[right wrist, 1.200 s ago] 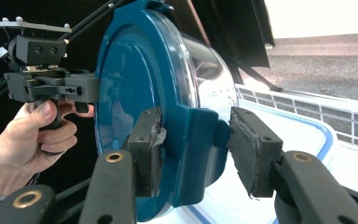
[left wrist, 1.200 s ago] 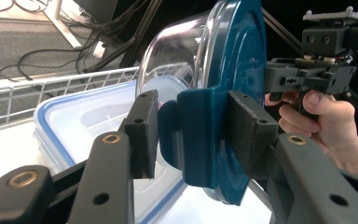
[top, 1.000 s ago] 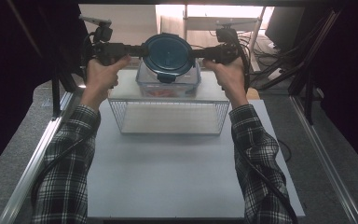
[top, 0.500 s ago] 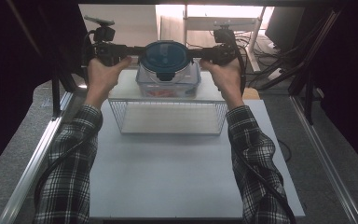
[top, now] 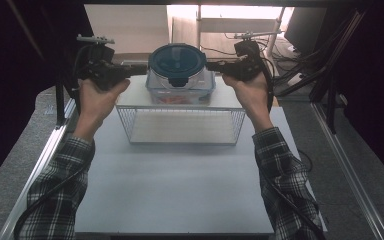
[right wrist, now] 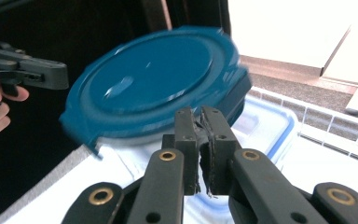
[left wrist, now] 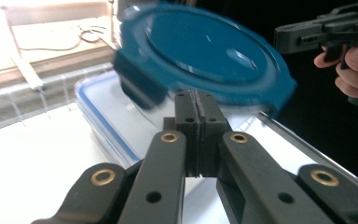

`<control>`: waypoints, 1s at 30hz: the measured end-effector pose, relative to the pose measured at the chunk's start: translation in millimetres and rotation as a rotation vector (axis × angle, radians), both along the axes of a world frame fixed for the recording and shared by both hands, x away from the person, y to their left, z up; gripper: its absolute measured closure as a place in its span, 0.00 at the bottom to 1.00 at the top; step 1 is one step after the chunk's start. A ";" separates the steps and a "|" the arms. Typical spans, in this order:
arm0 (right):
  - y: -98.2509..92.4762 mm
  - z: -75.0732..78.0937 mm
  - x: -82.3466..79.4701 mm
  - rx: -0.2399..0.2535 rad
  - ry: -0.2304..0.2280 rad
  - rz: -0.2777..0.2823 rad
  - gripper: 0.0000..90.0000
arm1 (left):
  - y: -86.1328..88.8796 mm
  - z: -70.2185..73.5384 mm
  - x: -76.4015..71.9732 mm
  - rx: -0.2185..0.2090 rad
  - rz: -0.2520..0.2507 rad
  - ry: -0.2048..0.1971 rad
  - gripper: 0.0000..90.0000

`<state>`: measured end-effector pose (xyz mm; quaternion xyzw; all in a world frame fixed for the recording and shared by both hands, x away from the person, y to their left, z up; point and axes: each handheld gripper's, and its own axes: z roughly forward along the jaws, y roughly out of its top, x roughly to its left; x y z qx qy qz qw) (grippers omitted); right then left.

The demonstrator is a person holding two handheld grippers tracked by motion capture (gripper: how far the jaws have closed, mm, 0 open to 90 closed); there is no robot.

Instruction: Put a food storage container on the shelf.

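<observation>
High view: the round container with the blue lid (top: 177, 64) rests on a clear rectangular box (top: 181, 89) at the far edge of the wire rack (top: 180, 125). The left gripper (top: 141, 69) and right gripper (top: 211, 65) flank it, tips just clear of the lid.

Left gripper view: the jaws have just closed, pads together on nothing, short of the lid (left wrist: 200, 56).

Right gripper view: the jaws, likewise just closed, meet empty before the lid (right wrist: 154, 79).
</observation>
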<state>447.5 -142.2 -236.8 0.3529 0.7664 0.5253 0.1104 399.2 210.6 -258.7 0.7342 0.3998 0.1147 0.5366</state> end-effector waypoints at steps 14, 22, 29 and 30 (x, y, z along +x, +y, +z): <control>12.3 -18.5 6.7 -0.092 0.014 -0.011 0.94 | -14.0 -15.5 29.8 0.023 0.029 0.068 0.99; 12.1 -20.1 11.3 -0.085 0.015 -0.032 0.94 | -18.4 -13.4 39.6 0.034 0.054 0.079 0.99; 5.9 -20.9 8.3 -0.063 0.007 -0.016 0.86 | -14.7 -19.3 29.1 0.032 0.055 0.040 0.86; 4.9 -21.8 7.5 -0.057 0.008 -0.012 0.83 | -14.3 -19.7 27.2 0.038 0.053 0.032 0.82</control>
